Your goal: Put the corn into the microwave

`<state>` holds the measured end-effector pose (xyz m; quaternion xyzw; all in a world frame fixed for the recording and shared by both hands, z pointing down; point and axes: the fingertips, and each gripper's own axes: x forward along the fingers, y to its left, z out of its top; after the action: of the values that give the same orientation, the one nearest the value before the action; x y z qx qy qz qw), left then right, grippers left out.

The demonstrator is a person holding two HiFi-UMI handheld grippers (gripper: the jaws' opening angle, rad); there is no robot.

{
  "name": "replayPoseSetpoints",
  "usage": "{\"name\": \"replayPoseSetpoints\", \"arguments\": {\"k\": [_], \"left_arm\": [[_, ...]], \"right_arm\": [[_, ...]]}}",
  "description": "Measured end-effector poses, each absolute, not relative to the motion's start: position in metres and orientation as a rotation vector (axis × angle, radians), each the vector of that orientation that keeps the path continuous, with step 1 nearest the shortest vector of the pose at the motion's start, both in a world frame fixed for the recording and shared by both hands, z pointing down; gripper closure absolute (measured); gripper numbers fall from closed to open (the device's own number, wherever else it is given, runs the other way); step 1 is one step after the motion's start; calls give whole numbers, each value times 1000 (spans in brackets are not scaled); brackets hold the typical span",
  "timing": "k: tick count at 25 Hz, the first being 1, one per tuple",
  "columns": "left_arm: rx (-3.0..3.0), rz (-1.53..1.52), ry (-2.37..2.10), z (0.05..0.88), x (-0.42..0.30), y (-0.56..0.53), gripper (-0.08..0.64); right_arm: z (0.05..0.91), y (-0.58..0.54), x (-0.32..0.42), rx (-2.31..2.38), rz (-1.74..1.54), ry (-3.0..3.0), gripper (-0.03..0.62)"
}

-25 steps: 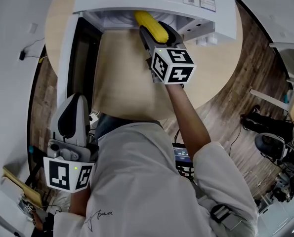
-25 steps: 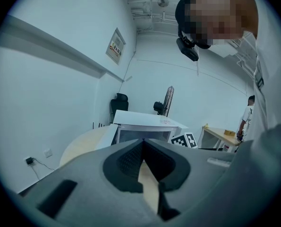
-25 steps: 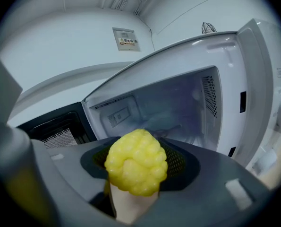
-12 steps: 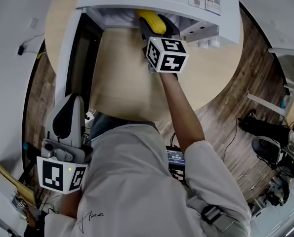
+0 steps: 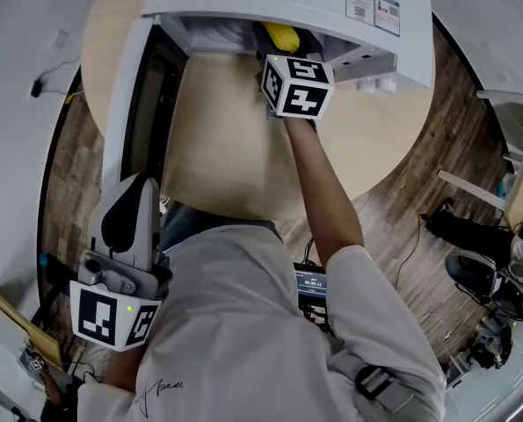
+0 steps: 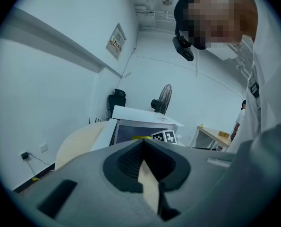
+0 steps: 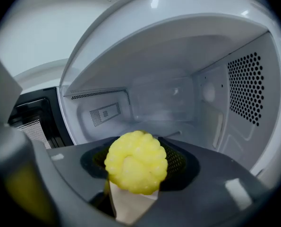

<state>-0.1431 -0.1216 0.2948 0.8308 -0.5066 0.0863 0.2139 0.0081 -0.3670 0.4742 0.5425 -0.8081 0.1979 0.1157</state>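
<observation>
Yellow corn (image 7: 136,162) is clamped end-on in the right gripper (image 5: 279,49) at the mouth of the open microwave (image 7: 192,93), while the left gripper (image 6: 142,146), well back from it, has its jaws pressed together on nothing.

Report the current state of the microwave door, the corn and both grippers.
Microwave door: open, swung out to the left.
Microwave cavity: bare, nothing set down inside that shows.
Corn: clamped end-on in the right gripper, at the cavity mouth, not yet released.
Right gripper: shut on the corn.
Left gripper: shut, empty, held low at the person's side.
</observation>
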Motion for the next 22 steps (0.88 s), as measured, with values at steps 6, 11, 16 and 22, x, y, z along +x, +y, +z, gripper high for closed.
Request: {"name": "replayPoseSetpoints", "arguments": {"k": [6, 11, 16, 22], "left_arm": [[2313, 231, -1364, 297, -135, -118, 569], [2288, 207, -1382, 298, -139, -118, 569], [2279, 208, -1397, 298, -142, -116, 569], [2281, 211, -1392, 298, -141, -114, 569]], "right_arm": [[482, -381, 8, 1610, 558, -2331, 334], [484, -390, 5, 1608, 525, -2315, 334], [486, -397, 1, 1603, 466, -2299, 334], [491, -403, -3, 1574, 377, -2259, 334]]}}
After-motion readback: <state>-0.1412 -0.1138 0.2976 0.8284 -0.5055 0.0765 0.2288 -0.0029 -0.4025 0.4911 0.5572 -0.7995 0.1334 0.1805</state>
